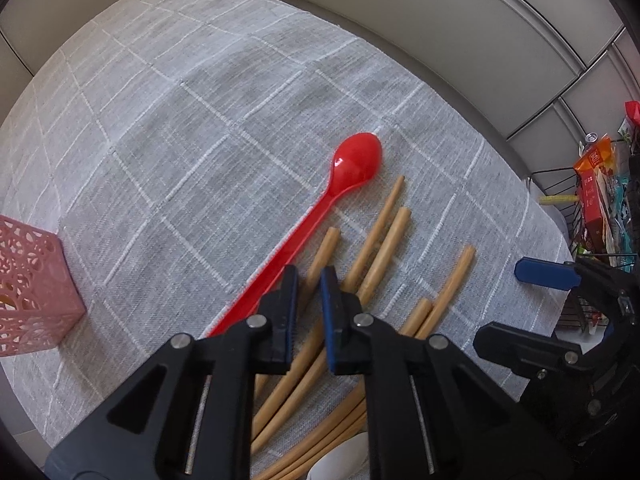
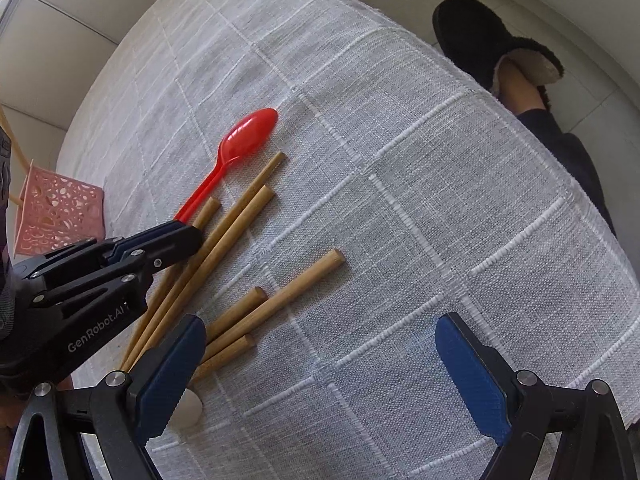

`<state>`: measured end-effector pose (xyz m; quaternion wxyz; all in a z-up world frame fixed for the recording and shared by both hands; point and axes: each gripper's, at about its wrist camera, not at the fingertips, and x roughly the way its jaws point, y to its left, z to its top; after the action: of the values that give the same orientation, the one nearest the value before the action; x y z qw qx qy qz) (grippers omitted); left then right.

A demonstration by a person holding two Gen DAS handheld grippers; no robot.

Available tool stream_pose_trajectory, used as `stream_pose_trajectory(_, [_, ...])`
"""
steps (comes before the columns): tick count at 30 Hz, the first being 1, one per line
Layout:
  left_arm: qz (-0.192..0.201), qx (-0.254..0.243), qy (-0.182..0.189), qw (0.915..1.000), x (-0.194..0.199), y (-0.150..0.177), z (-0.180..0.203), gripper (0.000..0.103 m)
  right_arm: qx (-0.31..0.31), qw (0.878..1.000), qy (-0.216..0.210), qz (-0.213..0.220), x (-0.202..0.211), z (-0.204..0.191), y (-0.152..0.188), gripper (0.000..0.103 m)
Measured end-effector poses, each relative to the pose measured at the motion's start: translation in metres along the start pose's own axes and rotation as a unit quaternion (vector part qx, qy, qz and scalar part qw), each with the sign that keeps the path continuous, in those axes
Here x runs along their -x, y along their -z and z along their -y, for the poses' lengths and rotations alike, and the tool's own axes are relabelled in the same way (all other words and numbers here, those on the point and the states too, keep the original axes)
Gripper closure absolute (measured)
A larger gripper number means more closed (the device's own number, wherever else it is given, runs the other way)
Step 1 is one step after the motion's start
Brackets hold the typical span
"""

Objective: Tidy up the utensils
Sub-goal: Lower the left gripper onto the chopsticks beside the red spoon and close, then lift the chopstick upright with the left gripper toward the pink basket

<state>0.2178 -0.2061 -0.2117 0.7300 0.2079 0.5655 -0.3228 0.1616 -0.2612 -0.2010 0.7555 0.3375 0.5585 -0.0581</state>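
The left gripper point(image 1: 309, 286), jaws narrowly parted, hovers over the chopsticks point(image 1: 380, 236) at lower centre of the left view, holding nothing. The red spoon point(image 1: 320, 208) lies just left of them on the worktop point(image 1: 200, 120). The right gripper point(image 2: 320, 364) is wide open. A pink holder point(image 1: 28, 292) stands at far left

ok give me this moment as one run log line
left hand-held gripper: nearly closed over chopsticks, beside red spoon | right hand-held gripper: open, empty | pink holder: at table's left
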Motion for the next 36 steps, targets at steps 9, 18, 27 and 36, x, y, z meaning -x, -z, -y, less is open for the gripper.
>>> stream_pose_trajectory(9, [0.023, 0.009, -0.048, 0.9985, 0.005, 0.000, 0.001, 0.092, -0.018, 1.000, 0.020, 0.002, -0.009, -0.011, -0.009, 0.007])
stream_pose_trajectory(18, [0.071, 0.061, -0.062, 0.9936, 0.049, 0.014, -0.028, 0.093, -0.053, 0.995, 0.068, 0.040, -0.014, -0.027, -0.010, 0.024])
stream_pose_trajectory(27, [0.117, 0.102, -0.065, 0.9858, 0.096, 0.038, -0.065, 0.093, -0.077, 0.996, -0.013, 0.045, -0.009, -0.038, -0.037, 0.059])
stream_pose_trajectory(36, [0.145, 0.123, -0.066, 0.9796, 0.122, 0.055, -0.077, 0.093, -0.064, 0.998, 0.010, 0.019, -0.037, -0.062, -0.055, 0.071])
